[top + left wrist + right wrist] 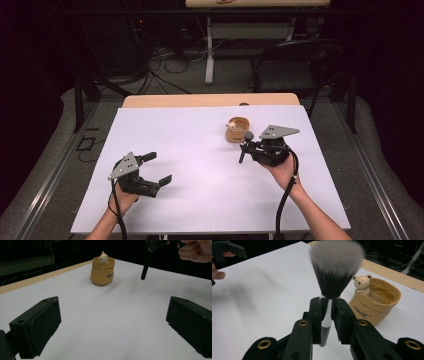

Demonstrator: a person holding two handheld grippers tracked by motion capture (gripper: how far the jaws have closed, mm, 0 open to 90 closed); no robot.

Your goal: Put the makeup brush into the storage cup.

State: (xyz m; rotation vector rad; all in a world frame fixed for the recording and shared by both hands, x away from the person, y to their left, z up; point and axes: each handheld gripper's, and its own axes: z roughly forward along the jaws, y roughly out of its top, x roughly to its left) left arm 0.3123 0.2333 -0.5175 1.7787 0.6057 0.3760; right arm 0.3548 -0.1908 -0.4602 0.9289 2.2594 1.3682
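In the high view we see the right gripper clamped on a makeup brush just beside the bear cup, and the left gripper w/ jaws wide over the white sheet. In the left gripper view the wide jaws frame bare sheet, cup far ahead; in the right gripper view the pads pinch the brush at its silver neck, bristles up, cup close on the right.

The brush has soft fluffy bristles and a glossy metal ferrule. The pot looks like matt tan ceramic, the table cover smooth white paper, with bare wood at the table edge.
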